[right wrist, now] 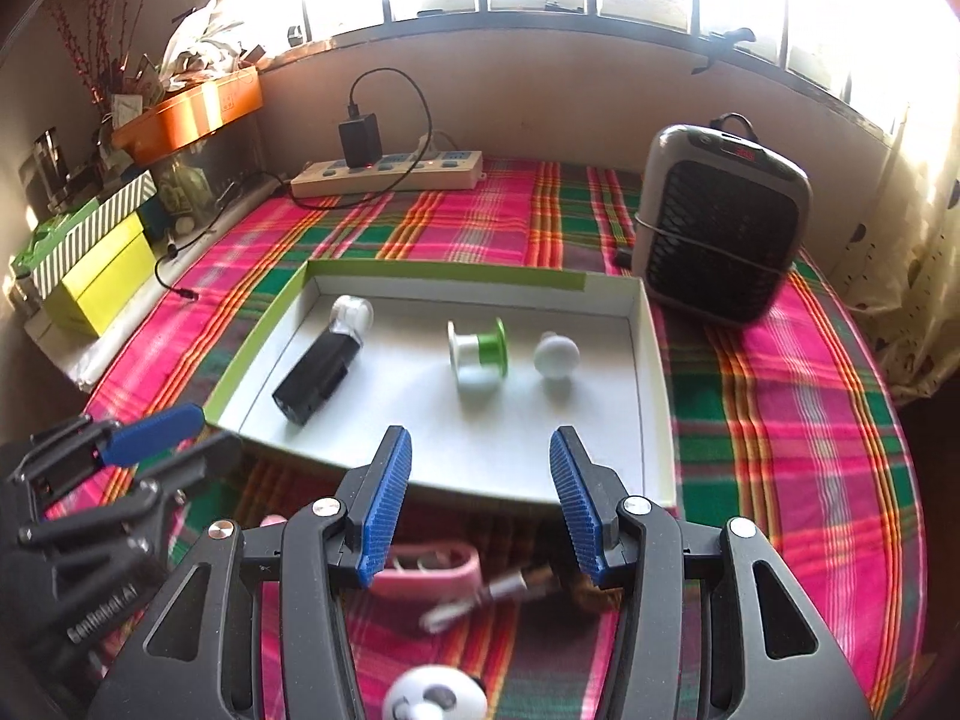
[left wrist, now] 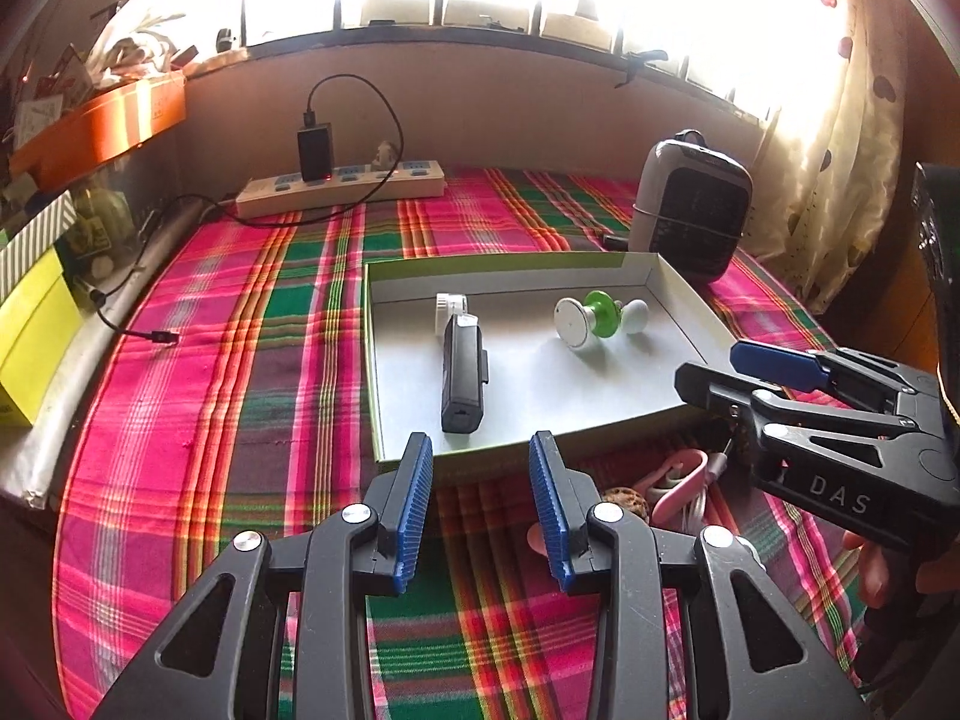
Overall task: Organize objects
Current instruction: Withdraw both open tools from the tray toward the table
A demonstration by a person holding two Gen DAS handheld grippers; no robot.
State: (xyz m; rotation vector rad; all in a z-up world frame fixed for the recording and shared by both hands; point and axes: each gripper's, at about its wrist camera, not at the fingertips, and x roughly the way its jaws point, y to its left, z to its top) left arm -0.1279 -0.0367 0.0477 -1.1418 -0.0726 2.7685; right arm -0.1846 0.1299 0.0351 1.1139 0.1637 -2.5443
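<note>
A bench covered with a pink, green and orange plaid cloth fills both views, running back to a wall under bright windows. On it lies a shallow white cardboard tray with a lime-green outer rim, and just behind the tray's far right corner stands a grey and black grilled box-shaped appliance. A beige power strip with a black plug-in charger lies along the back wall.

Inside the tray, a black rectangular device lies toward the left with a small white cylindrical cap touching its far end. A green and white spool lies near the middle, and a small white round knob sits just beside it.

Outside the tray, on the cloth at its near edge, lies a pink plastic clip-like item (blurred, so its shape is unclear).

The left tool hovers over the tray's near edge, its blue ribbed pads parted with nothing between them. The right tool hangs likewise, pads spread wide and empty, above the pink item.
</note>
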